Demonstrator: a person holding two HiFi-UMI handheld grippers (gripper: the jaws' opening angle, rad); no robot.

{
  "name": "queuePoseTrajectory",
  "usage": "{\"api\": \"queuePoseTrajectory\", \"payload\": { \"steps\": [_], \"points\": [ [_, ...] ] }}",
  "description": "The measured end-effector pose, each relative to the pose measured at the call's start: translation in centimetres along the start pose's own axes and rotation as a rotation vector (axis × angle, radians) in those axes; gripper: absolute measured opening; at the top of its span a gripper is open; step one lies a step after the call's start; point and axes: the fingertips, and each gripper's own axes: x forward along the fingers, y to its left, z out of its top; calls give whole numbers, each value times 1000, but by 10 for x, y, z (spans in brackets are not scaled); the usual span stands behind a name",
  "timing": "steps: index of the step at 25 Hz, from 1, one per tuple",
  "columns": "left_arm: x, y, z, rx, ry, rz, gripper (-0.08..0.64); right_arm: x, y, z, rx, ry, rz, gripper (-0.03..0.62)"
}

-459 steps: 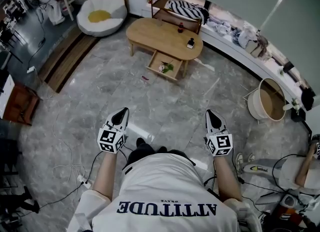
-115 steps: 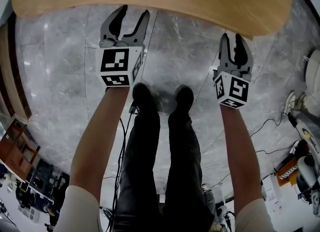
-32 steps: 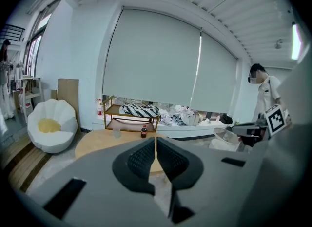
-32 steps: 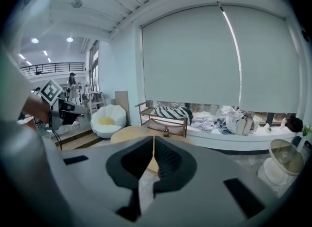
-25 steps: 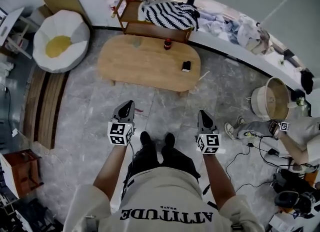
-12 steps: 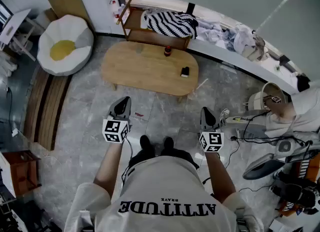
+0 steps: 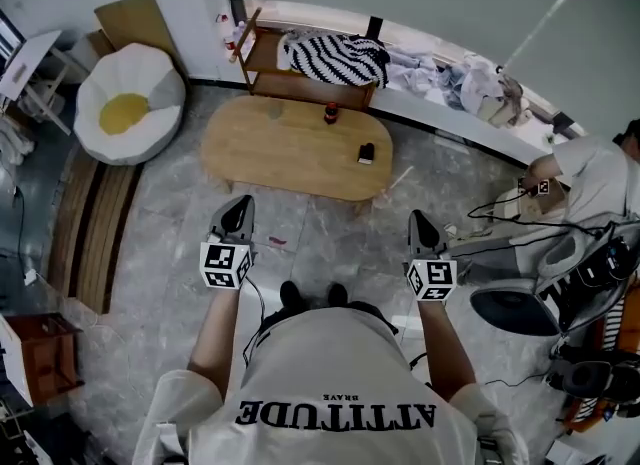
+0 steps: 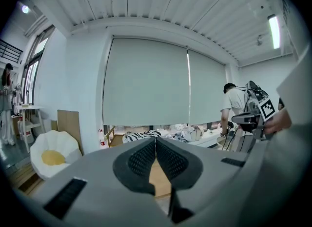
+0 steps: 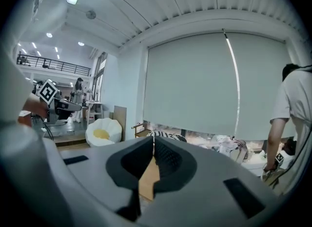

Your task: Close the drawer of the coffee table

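Both jaw pairs are pressed together on nothing: the left hand-held gripper [image 7: 238,210] and the right hand-held gripper [image 7: 419,220] hang over bare floor, well short of the coffee table's worktop [image 7: 290,148]. No drawer projects from the near edge, so I judge it pushed home; the sound finish is to confirm its front sits flush along that edge without nudging the table. Drawer contents are out of sight. The worktop bears a small dark jar [image 7: 330,113] and a small dark box [image 7: 366,153], fill unreadable, and the wooden shelf [image 7: 262,58] behind holds a striped cloth [image 7: 330,56].
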Motion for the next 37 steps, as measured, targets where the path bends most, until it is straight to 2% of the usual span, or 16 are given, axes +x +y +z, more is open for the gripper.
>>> {"api": "queuePoseTrajectory", "payload": {
  "steps": [8, 15, 37],
  "points": [
    [8, 0, 3, -4, 3, -13, 23, 3, -7, -2, -6, 18, -11, 20],
    [6, -3, -1, -4, 8, -23, 23, -2, -9, -5, 33, 28, -23, 18],
    [11, 0, -7, -24, 14, -27, 23, 5, -1, -4, -10, 32, -9, 18]
  ]
}}
